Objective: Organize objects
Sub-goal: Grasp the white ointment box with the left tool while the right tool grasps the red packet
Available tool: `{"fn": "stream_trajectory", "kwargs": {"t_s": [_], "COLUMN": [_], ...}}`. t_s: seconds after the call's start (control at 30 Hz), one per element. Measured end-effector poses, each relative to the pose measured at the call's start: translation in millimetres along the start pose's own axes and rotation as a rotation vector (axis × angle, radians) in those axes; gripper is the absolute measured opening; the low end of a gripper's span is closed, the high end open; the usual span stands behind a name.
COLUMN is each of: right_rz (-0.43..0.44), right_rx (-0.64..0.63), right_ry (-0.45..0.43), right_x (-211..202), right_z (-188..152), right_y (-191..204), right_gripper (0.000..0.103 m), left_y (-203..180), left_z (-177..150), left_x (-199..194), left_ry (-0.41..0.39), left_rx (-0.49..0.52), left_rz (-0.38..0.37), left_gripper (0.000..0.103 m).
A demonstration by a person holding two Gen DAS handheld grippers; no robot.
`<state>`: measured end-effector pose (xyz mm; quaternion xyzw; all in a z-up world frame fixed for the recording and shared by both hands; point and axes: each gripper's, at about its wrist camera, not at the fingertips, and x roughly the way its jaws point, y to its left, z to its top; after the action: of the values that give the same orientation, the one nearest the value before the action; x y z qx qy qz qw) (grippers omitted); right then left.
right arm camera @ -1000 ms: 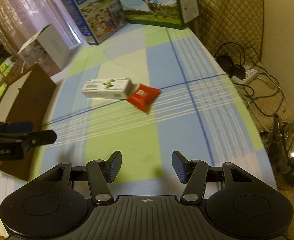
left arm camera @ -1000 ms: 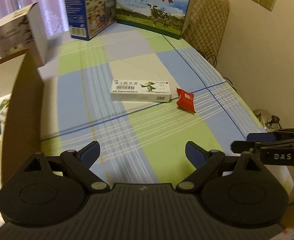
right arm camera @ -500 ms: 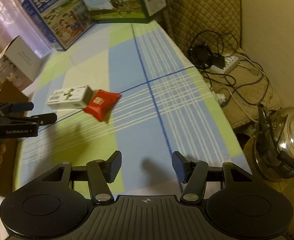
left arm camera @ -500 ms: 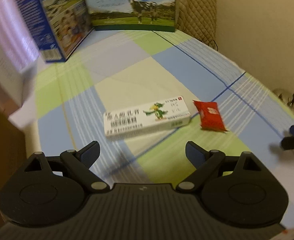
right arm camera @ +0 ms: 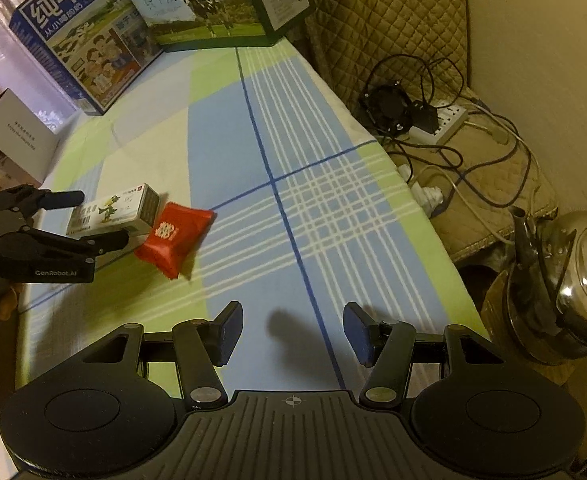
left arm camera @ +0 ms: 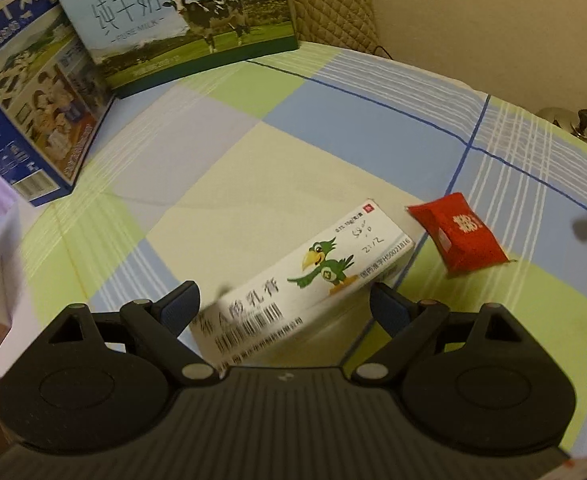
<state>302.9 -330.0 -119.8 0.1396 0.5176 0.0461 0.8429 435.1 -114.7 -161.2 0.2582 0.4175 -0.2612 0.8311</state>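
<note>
Left gripper is held wide open, its jaws set to either side of the near end of the white ointment box, which lies flat on the checked tablecloth; contact cannot be confirmed. A grasp of the box appears to be the step in hand, so the jaws would need to be closed on its long sides and the box lifted. Just beside its far end a red snack packet is lying, close enough to be nudged. Behind, two milk cartons are stood upright. Right gripper is held open and empty above bare cloth, well apart from both items. Off the table's right edge a steel kettle is seen.
</note>
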Motion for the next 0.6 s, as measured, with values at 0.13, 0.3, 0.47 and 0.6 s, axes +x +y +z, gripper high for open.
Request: {"fn": "stream_trajectory", "kwargs": {"t_s": [0.13, 0.3, 0.47, 0.6], "right_rz": [0.009, 0.057, 0.109, 0.109], "right_rx": [-0.009, -0.043, -0.078, -0.098], "right_ry": [-0.009, -0.021, -0.033, -0.037], "right_x": [6, 17, 32, 49], "right_z": [9, 22, 32, 38], "right_y": [7, 26, 51, 70], "right_gripper": [0.053, 0.053, 0.053, 0.053], "left_y": [9, 14, 16, 21], "left_z": [2, -3, -11, -23], "left_x": [10, 5, -4, -14], "left_ry": [0.028, 0.031, 0.029, 0.045], "left_rx": [-0.042, -0.125, -0.218, -0.326], "left_rz": [-0.074, -0.137, -0.122, -0.072], "left_gripper": [0.082, 0.061, 0.035, 0.033]}}
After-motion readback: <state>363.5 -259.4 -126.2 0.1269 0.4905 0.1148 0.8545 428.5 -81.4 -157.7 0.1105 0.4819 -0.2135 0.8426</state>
